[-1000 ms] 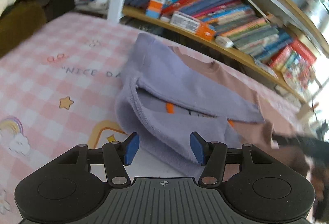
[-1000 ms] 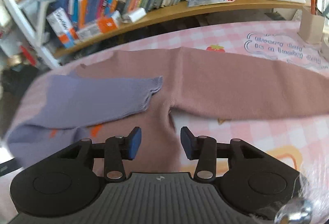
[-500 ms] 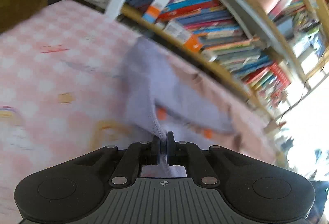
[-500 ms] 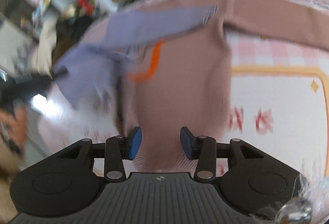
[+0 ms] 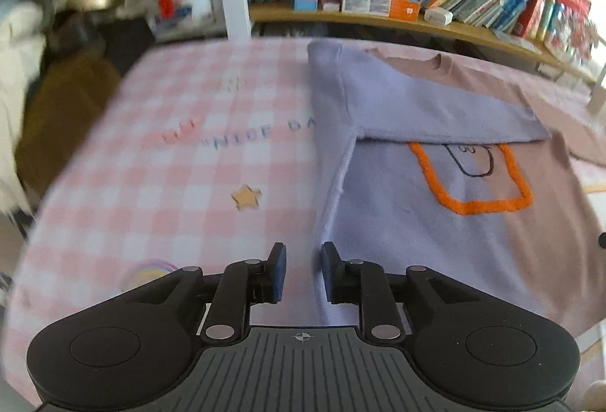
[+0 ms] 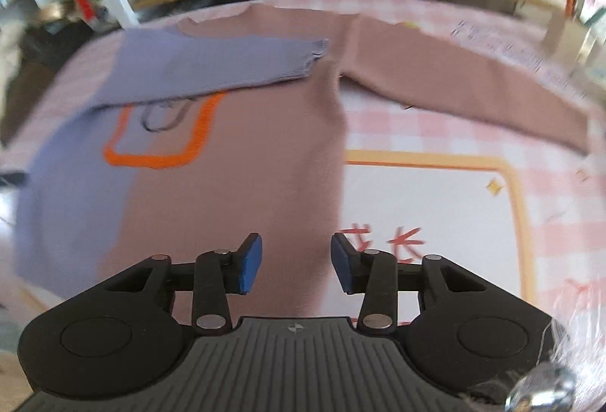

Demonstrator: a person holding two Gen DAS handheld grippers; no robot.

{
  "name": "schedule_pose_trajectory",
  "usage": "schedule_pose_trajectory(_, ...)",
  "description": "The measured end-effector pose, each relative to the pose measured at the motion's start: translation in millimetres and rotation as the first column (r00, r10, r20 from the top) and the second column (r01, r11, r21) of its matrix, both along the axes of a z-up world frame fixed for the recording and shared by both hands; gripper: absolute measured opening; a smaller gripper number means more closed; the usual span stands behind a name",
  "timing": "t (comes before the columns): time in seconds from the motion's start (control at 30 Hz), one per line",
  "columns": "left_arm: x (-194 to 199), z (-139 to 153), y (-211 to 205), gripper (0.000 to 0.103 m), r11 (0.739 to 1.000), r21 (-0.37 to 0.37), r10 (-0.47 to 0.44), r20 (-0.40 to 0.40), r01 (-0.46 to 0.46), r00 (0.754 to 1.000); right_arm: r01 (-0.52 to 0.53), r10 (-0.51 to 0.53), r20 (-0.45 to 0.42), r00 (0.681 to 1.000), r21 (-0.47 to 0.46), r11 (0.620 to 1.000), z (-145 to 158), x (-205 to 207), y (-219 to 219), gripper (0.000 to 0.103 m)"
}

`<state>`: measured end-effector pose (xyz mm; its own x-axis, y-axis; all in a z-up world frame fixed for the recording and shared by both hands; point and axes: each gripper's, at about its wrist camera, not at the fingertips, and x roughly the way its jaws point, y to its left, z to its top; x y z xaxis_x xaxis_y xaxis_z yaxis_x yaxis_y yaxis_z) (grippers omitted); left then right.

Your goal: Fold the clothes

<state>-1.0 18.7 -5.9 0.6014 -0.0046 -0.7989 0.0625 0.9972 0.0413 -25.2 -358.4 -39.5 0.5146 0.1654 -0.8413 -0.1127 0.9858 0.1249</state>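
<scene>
Sweater (image 6: 242, 184) lying flat on the checked surface (image 5: 170, 184), purple sleeve (image 5: 428, 109) folded across its chest to narrow it. Left hand-held gripper (image 5: 303, 272) released at the purple side edge; right hand-held gripper (image 6: 295, 262) released over the hem, brown sleeve (image 6: 466, 86) unfolded.

both claws (image 5: 303, 273) (image 6: 296, 268) parted (empty)

Pink checked tablecloth (image 5: 159, 162) over the table, purple-and-brown sweater (image 6: 242, 162) spread flat on it
</scene>
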Motion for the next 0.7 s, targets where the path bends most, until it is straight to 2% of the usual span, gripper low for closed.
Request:
schedule_pose_trajectory(0.1,3,19,-14,0.021,0.997,0.063,-0.046,0.070,0.042,0.997,0.001,-0.001,0.003,1.000,-0.055,0.998,-7,-4,1,0.029)
schedule_pose_trajectory(0.2,8,38,-32,0.022,0.989,0.115,-0.107,0.148,0.090,0.983,-0.008,0.009,0.019,1.000,-0.064,0.998,-12,-6,4,0.023)
schedule_pose_trajectory(0.23,13,41,-41,0.023,0.986,0.114,-0.138,0.164,0.120,0.977,-0.022,0.024,0.027,0.999,-0.069,0.997,-13,-6,5,0.018)
schedule_pose_trajectory(0.3,26,38,-61,0.034,0.979,0.098,-0.192,0.172,0.177,0.966,-0.064,0.068,0.046,0.997,-0.082,0.995,-14,-7,9,0.012)
schedule_pose_trajectory(0.33,34,32,-75,0.034,0.972,0.091,-0.230,0.164,0.217,0.959,-0.071,0.076,0.054,0.996,-0.081,0.994,-14,-7,8,0.011)
schedule_pose_trajectory(0.4,46,20,-106,0.035,0.946,0.101,-0.321,0.150,0.309,0.935,-0.031,0.037,0.070,0.997,-0.085,0.996,-15,-4,0,0.010)
schedule_pose_trajectory(0.47,57,4,-140,0.035,0.906,0.133,-0.418,0.132,0.402,0.899,0.011,-0.003,0.081,0.997,-0.098,0.995,-16,-2,-9,0.010)
schedule_pose_trajectory(0.53,67,-10,-166,0.035,0.872,0.147,-0.483,0.109,0.467,0.869,-0.012,0.018,0.074,0.997,-0.086,0.996,-16,-4,-13,0.010)
schedule_pose_trajectory(0.63,73,-25,-202,0.035,0.830,0.156,-0.553,0.107,0.535,0.826,-0.028,0.032,0.065,0.997,-0.049,0.998,-17,-10,-16,0.010)
schedule_pose_trajectory(0.7,78,-32,-222,0.035,0.812,0.156,-0.581,0.112,0.563,0.806,-0.017,0.019,0.065,0.998,-0.028,0.999,-17,-12,-18,0.010)
